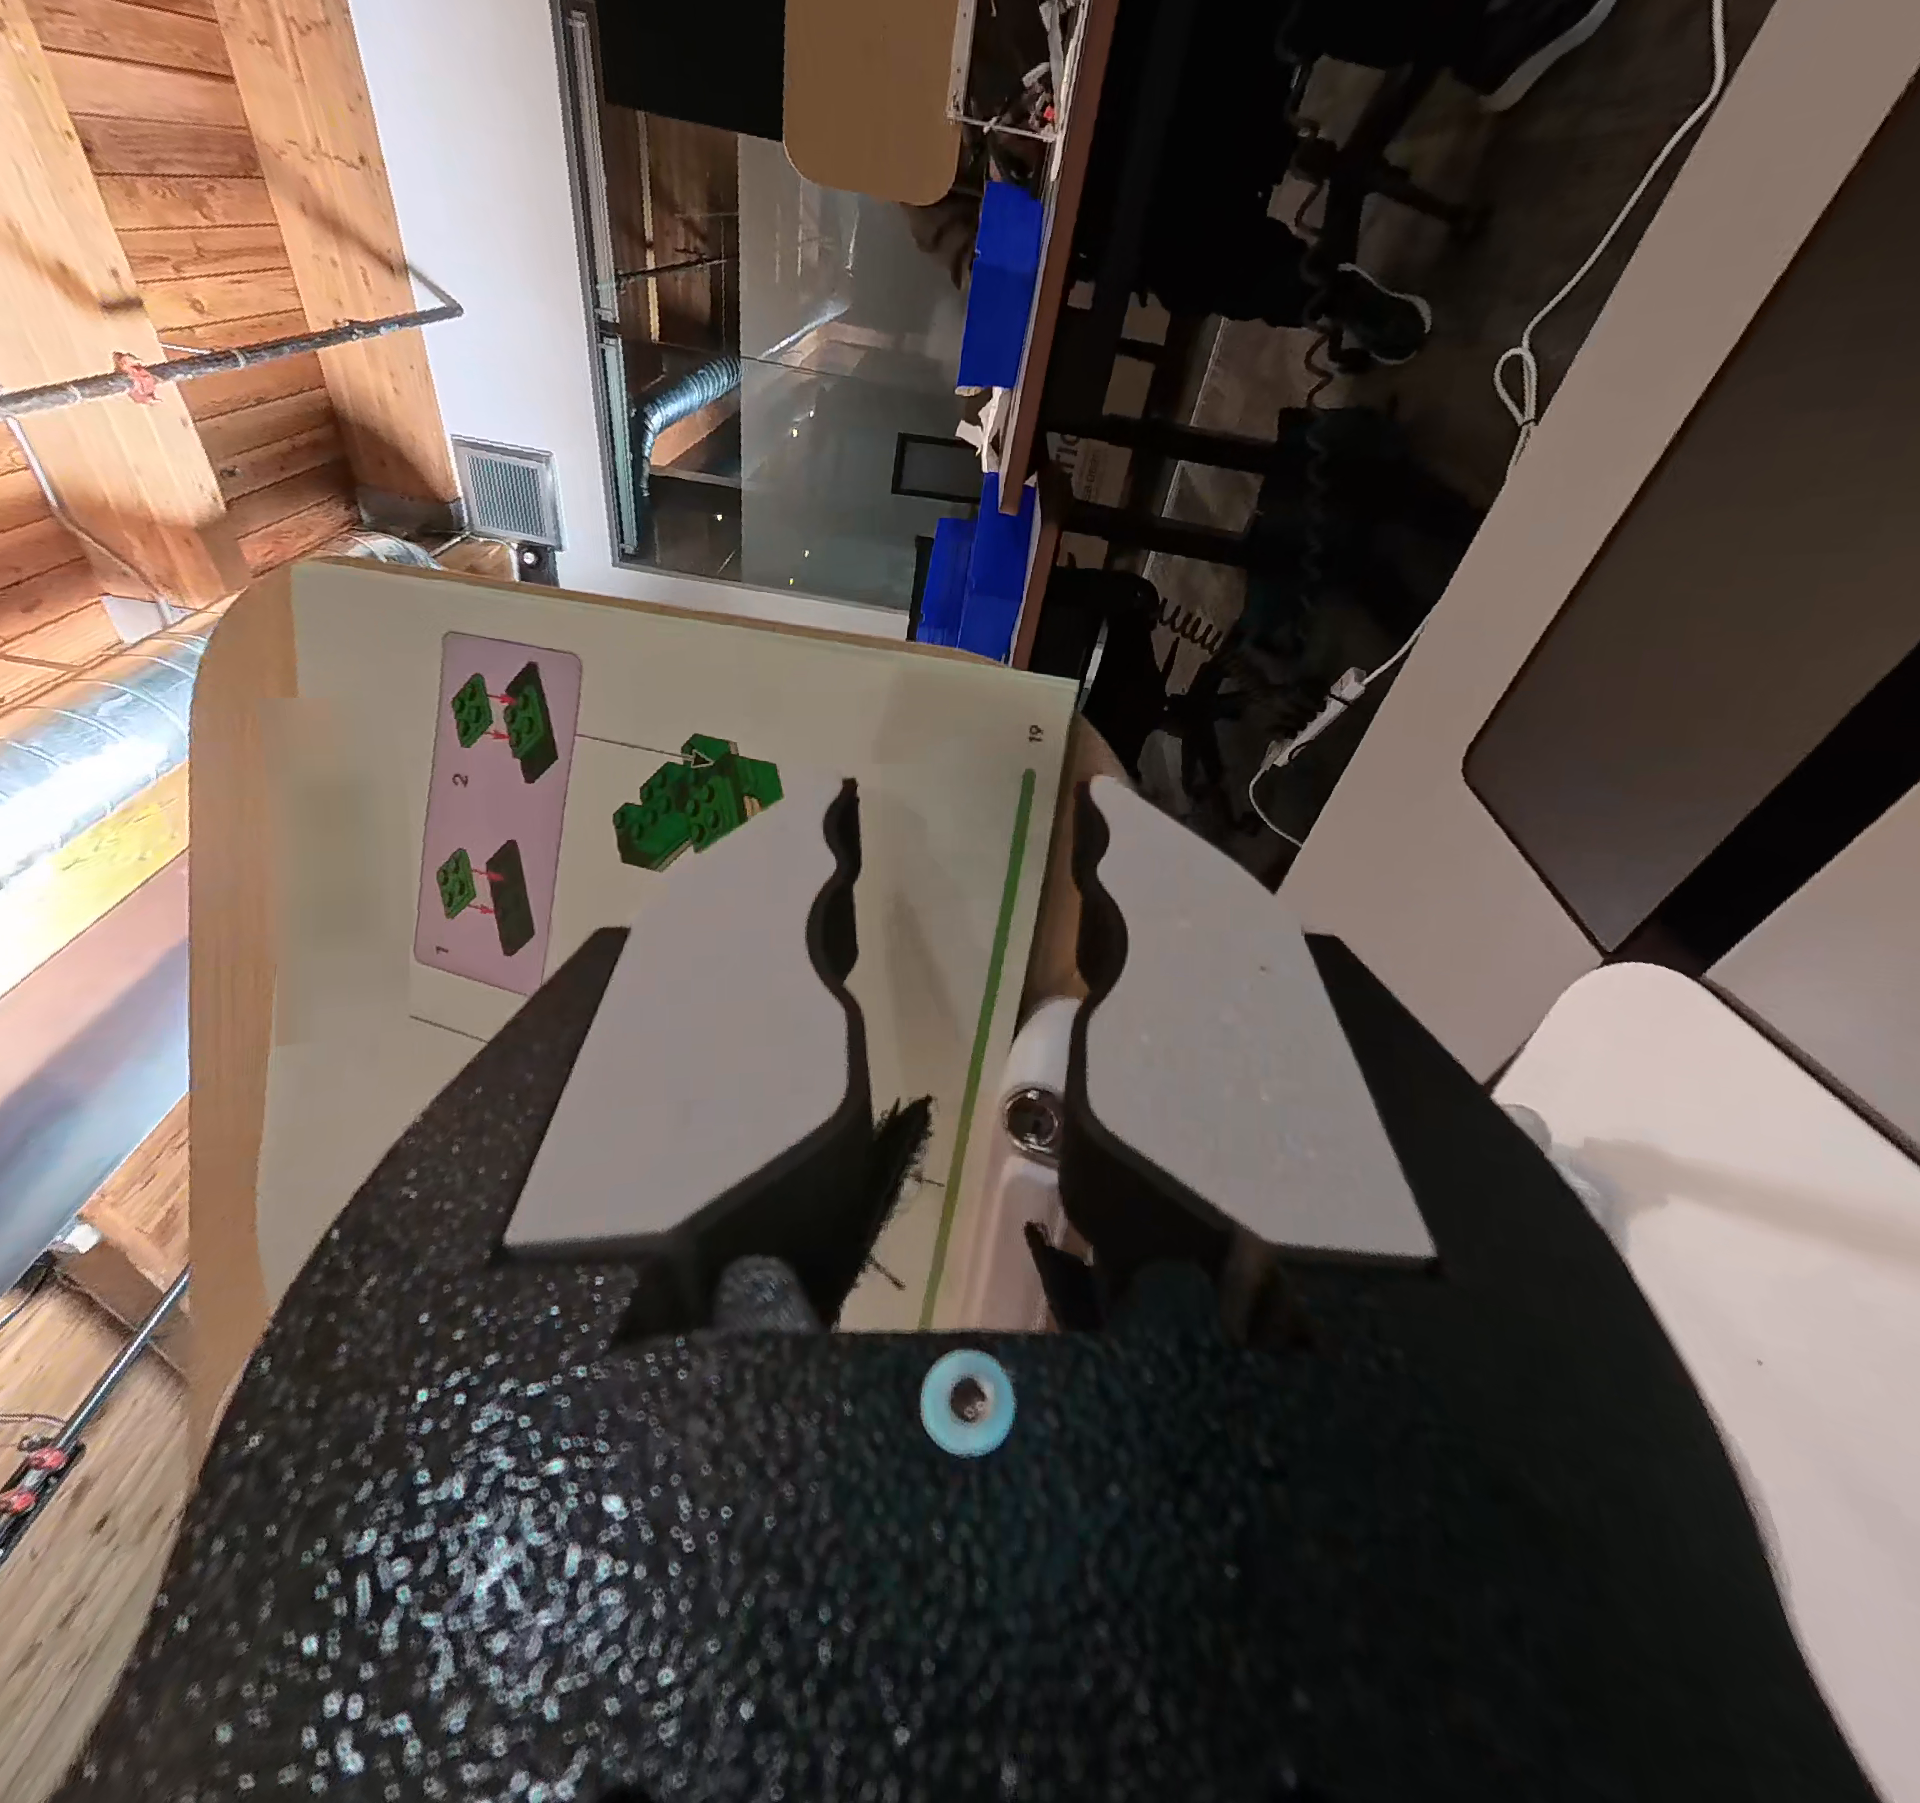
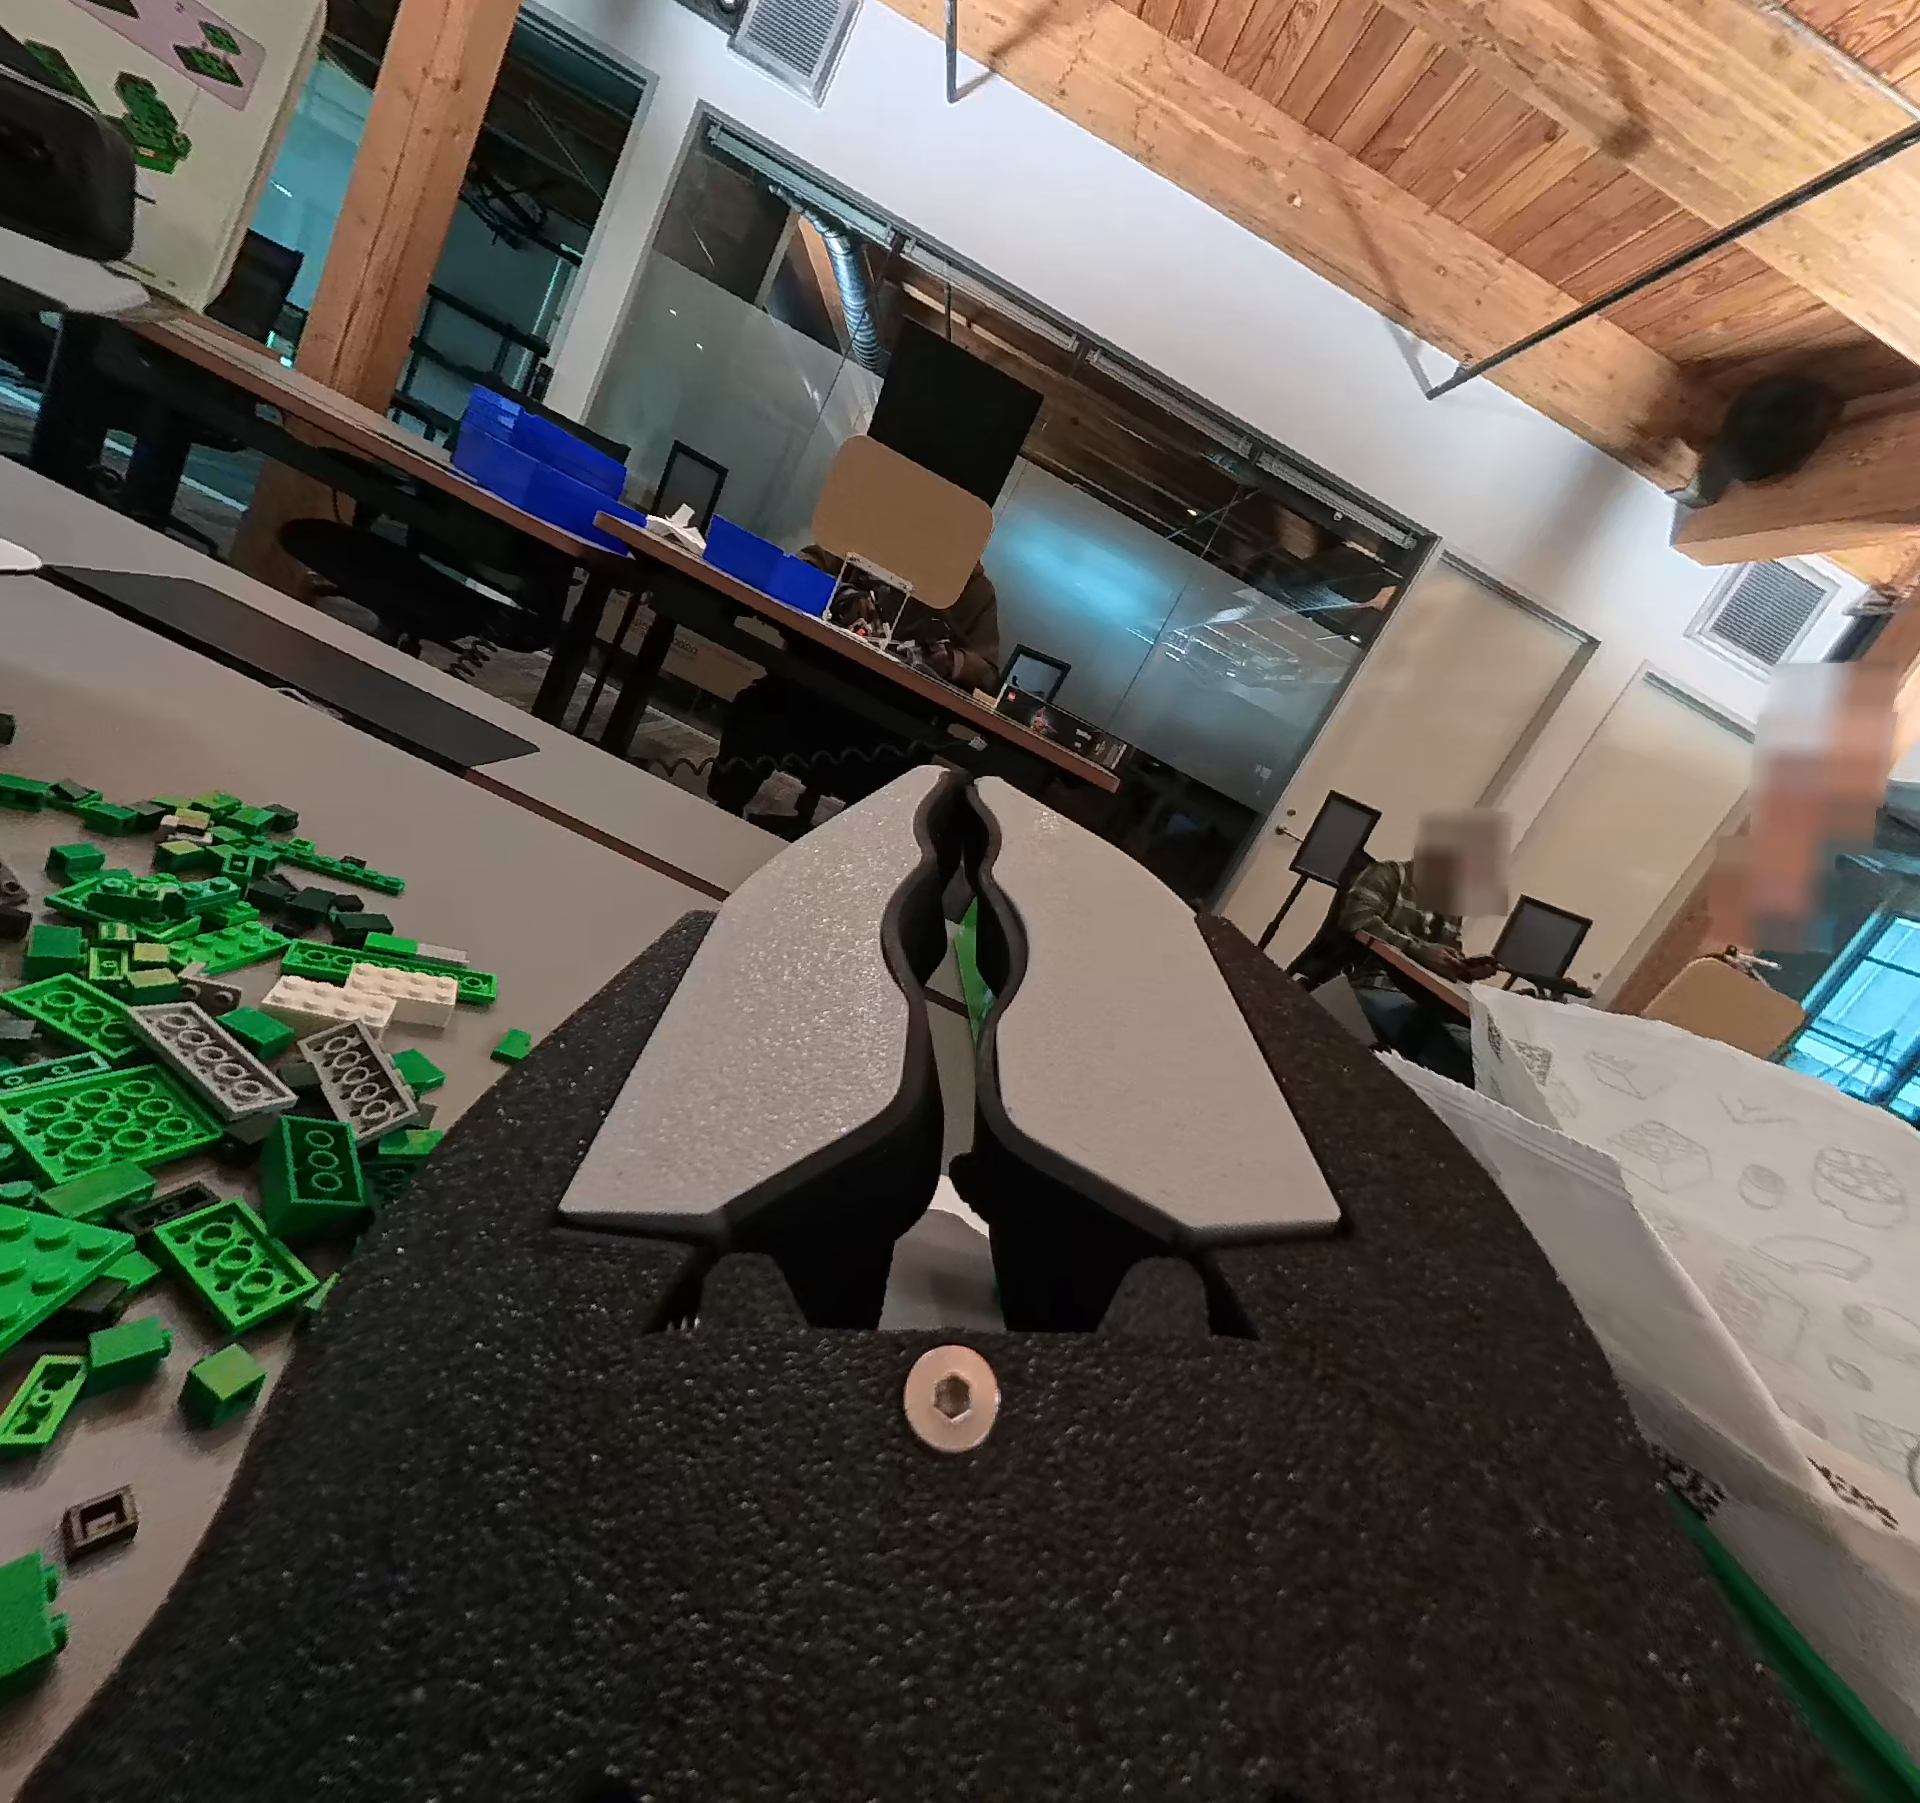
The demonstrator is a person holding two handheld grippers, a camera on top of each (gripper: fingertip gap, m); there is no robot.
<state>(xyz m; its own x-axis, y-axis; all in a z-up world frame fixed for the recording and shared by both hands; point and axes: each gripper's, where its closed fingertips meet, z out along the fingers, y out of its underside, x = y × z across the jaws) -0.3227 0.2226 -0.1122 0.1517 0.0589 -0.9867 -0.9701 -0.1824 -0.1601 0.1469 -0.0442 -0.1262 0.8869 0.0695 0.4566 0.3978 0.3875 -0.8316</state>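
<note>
My left gripper [image 1: 966, 797] is open, its grey fingers [image 1: 727, 1005] held up in front of an instruction booklet page [image 1: 727, 714] that shows green brick drawings. The page's right edge runs between the two fingers, and I cannot tell if they touch it. A white part with a metal screw [image 1: 1031, 1119] shows in the gap. My right gripper [image 2: 961, 803] is shut, fingertips almost touching, low over the grey table [image 2: 540, 880]. A sliver of green [image 2: 971, 964] shows in its gap; I cannot tell if it is held. The booklet [image 2: 197, 18] also shows at the far upper left of the right wrist view.
A pile of green, grey and white bricks [image 2: 187, 1078] lies on the table left of the right gripper. A white paper bag with brick drawings [image 2: 1714, 1286] lies to its right. Behind are desks with blue bins [image 2: 540, 465], seated people and glass partitions.
</note>
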